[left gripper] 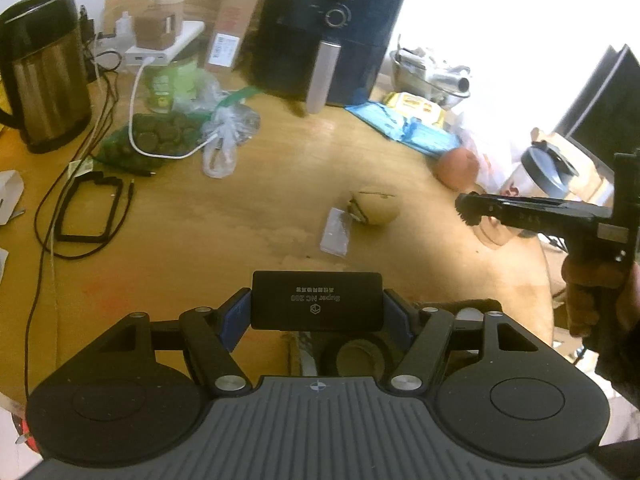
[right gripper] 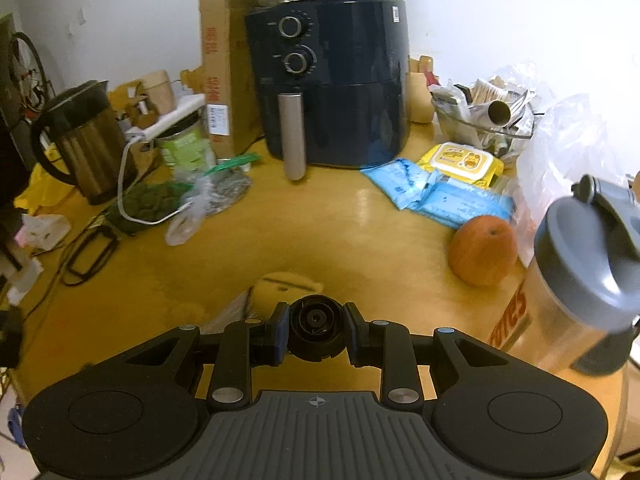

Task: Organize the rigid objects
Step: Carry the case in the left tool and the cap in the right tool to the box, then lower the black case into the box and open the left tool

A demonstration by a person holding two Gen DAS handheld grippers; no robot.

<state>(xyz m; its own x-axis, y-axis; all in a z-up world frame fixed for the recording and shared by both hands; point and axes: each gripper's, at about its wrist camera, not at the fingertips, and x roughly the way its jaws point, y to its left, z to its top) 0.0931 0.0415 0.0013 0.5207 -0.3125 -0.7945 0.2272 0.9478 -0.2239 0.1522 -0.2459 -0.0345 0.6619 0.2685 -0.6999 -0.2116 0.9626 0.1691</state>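
The left tool (left gripper: 316,306) is clamped across a flat black rectangular box with white lettering (left gripper: 316,305), held above the yellow wooden tabletop (left gripper: 256,208). The right tool (right gripper: 316,334) grips a small round black plastic part (right gripper: 316,328) (its exact nature is hard to tell). Both pieces look mid-carry, so the step in hand is likely transport; next comes choosing a free spot and lowering each one level before letting go. Beyond lie a beige rounded object (left gripper: 376,206), an orange fruit (right gripper: 482,250), a dark-blue air fryer (right gripper: 332,80), a steel kettle (left gripper: 42,68) and a grey-lidded shaker bottle (right gripper: 580,276), against a white wall.
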